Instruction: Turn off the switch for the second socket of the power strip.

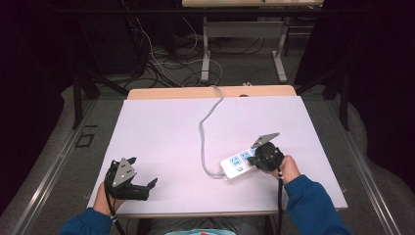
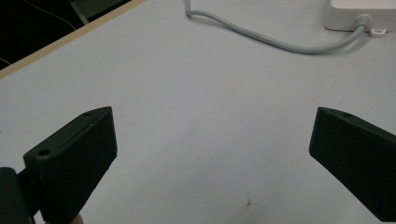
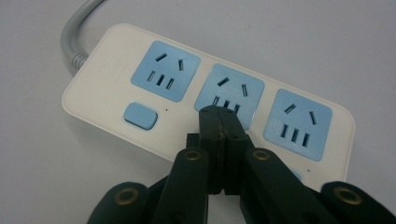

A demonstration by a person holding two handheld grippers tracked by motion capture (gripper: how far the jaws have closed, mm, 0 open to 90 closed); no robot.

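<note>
A white power strip (image 1: 238, 164) is seen lying on the right half of the white desk (image 1: 161, 127), its grey cable (image 1: 204, 128) curling away toward the far edge. The right tool (image 1: 258, 155) is held over the strip's near end with its jaws pressed fully together and nothing between them; in the right gripper view the closed tips are poised just above the middle socket (image 3: 229, 91), and contact cannot be made out. Three blue sockets are counted on the strip, with one blue switch (image 3: 140, 115) beside the first; a second switch is largely hidden behind the jaws. The left tool (image 1: 142, 188) is rested well apart at the desk's near left corner, its jaws spread wide and empty. In the left gripper view, the strip's cable end (image 2: 357, 16) is cut off at the upper edge. Beyond the desk, tangled cables (image 1: 147, 54) and a second table's legs (image 1: 206, 54) are visible on the dim floor.
</note>
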